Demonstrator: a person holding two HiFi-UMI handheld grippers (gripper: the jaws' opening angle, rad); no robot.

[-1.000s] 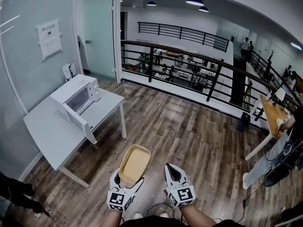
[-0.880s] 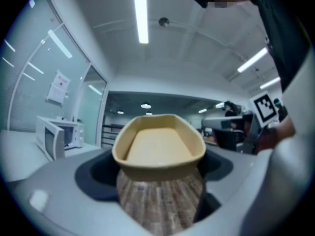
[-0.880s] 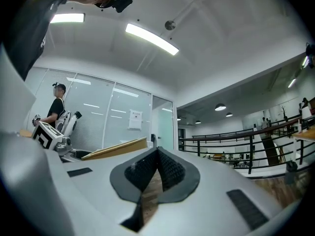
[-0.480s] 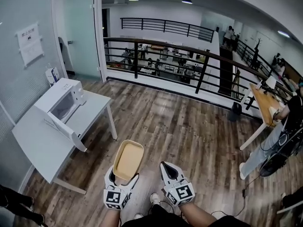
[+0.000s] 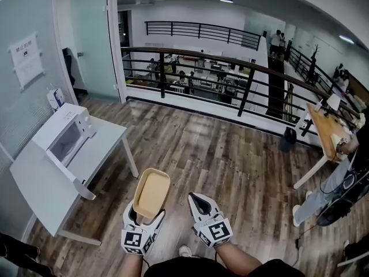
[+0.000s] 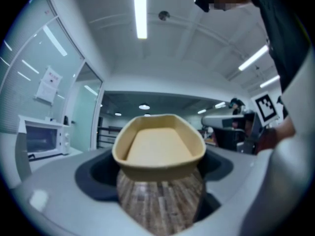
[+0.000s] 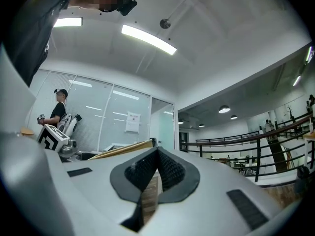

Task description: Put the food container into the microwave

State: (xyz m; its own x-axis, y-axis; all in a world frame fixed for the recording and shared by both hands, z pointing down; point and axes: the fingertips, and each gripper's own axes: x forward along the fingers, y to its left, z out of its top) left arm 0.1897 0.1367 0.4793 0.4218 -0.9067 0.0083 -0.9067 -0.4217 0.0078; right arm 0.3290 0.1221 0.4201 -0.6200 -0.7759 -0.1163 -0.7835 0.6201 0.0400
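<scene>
**loft_lurker:** Open loft-type office with a wood plank floor [image 5: 230, 154], a black railing [image 5: 230, 68] over the lower level and a frosted glass wall [image 5: 23, 114] on the left. A white table [image 5: 34, 183] stands against that glass. There's a white microwave [image 5: 60, 136] on it with its door [image 5: 72, 178] swung open.

**standing_by:** Anything different from a second ago?

**loft_lurker:** Mostly the framing. The table and microwave have slid toward the left edge of the head view. Both grippers sit a touch further left in the picture too. The grip itself hasn't changed, and the microwave door was already open back then.

**standing_by:** And the tub?

**loft_lurker:** The food container [image 5: 151, 192] is tan, shallow and rounded-rectangle, with a thick lip round the rim. Nothing inside it. The left gripper [image 5: 144, 213] has its jaws spread wide and clamped on the near end, so most of the tub pokes out ahead, held about level. It's up in the air over the floor, right of the table and well apart from the microwave. In the left gripper view the microwave shows off at the left, past the tub.

**standing_by:** Right one?

**loft_lurker:** The right gripper [image 5: 195, 199] is just beside it, jaws pinched together, nothing between them.
</scene>
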